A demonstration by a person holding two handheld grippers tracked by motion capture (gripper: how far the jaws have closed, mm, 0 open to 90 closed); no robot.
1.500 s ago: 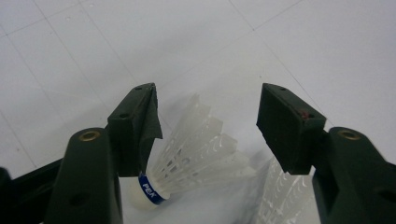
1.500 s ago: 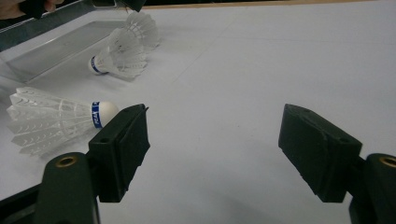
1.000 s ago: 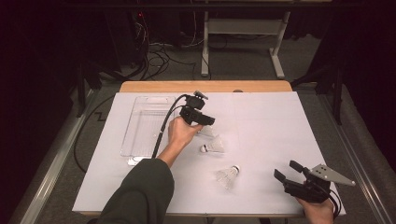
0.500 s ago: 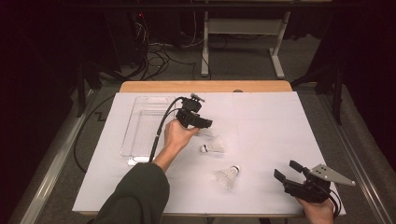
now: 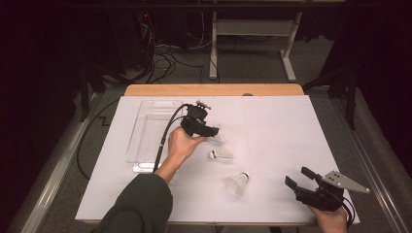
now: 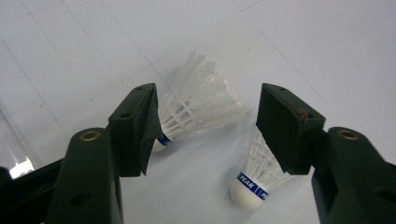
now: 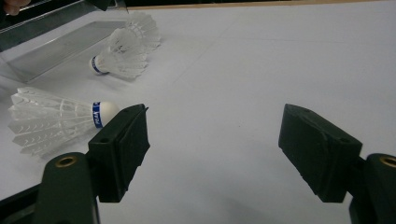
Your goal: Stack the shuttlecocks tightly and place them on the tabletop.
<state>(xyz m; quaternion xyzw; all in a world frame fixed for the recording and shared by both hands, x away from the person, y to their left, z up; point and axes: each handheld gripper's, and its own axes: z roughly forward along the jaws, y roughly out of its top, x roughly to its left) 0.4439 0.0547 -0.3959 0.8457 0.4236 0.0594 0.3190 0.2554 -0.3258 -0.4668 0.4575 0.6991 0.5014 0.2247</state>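
The left gripper [image 5: 210, 131] hung with its jaws spread apart, two shuttlecocks [image 6: 198, 105] lying just beyond them, neither one pinched. The right gripper [image 5: 300, 178], jaws wide too, held nothing; a third shuttlecock [image 5: 237, 182] lay off its left jaw.

White paper sheet [image 5: 272, 145] spread over wooden table [image 5: 214, 90]. Black cables [image 5: 165, 53] tangled on grey floor beyond. White desk frame [image 5: 252, 29] farther back.
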